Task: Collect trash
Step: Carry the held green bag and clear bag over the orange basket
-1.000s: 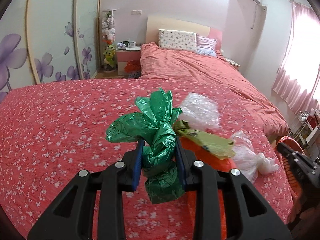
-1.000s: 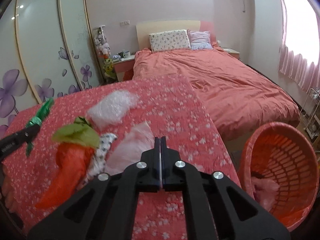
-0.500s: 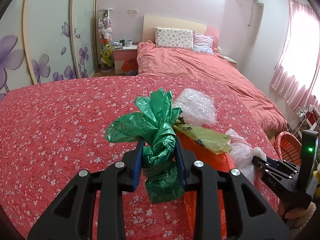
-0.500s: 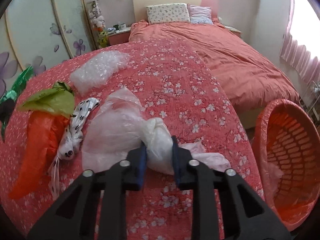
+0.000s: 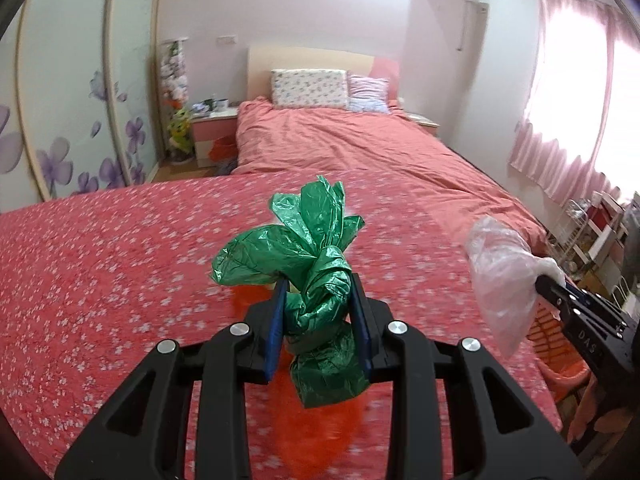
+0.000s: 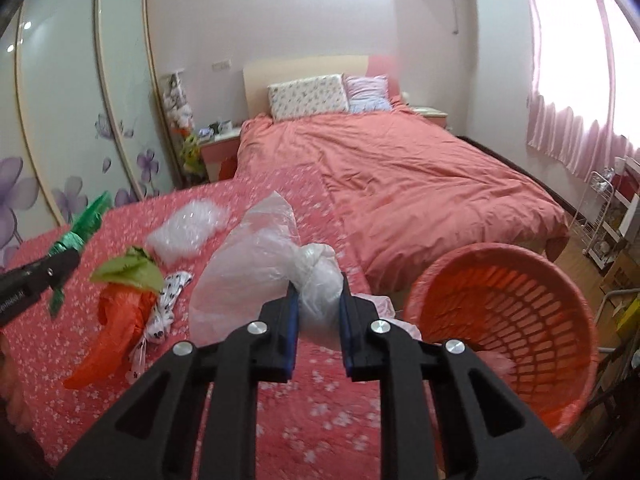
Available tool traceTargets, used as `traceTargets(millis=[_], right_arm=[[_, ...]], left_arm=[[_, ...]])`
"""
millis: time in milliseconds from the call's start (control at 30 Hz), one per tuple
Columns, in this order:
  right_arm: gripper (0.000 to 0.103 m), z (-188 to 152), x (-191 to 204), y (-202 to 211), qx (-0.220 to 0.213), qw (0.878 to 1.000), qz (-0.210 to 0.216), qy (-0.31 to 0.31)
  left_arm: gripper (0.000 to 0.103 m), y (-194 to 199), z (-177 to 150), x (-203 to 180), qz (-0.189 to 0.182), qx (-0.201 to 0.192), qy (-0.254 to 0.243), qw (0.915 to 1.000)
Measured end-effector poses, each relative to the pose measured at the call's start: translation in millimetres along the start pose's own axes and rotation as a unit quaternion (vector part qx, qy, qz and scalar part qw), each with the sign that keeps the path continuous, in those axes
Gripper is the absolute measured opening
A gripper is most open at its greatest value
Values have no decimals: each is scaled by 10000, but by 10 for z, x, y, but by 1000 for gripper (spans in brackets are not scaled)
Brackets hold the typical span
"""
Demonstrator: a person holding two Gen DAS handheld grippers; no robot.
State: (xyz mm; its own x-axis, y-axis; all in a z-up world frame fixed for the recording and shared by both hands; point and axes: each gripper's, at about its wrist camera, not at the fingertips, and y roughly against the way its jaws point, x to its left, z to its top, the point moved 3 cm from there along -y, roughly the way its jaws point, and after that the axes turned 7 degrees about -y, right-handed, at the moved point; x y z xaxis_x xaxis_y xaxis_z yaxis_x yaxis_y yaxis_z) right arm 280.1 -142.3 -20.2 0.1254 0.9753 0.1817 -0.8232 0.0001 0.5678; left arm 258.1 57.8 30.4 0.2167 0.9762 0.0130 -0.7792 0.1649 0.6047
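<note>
Green bag (image 5: 316,280) sits clenched in left claw (image 5: 319,312); right claw (image 6: 318,312) grips clear bag (image 6: 264,264).

Both grippers are gripping bags.
The left gripper (image 5: 319,312) is pinching a green bag (image 5: 316,264) between its jaws; the right gripper (image 6: 318,312) is clamping a clear bag (image 6: 280,264), most of it bulging ahead of the jaws.

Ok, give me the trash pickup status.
Done: something pale already lies in the orange basket. In hand: left gripper clamps the green bag; right gripper clamps the clear bag. Left: bubble wrap, orange bag, spotted scrap.
</note>
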Motion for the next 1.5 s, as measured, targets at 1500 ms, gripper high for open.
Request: traceTargets(millis=[1500], right_arm=[[18,-29,-1933,801,-877,9784,-1290,-1359]], left_arm=[[30,-238,-23,-2297,-2005,75,-1183,9725]])
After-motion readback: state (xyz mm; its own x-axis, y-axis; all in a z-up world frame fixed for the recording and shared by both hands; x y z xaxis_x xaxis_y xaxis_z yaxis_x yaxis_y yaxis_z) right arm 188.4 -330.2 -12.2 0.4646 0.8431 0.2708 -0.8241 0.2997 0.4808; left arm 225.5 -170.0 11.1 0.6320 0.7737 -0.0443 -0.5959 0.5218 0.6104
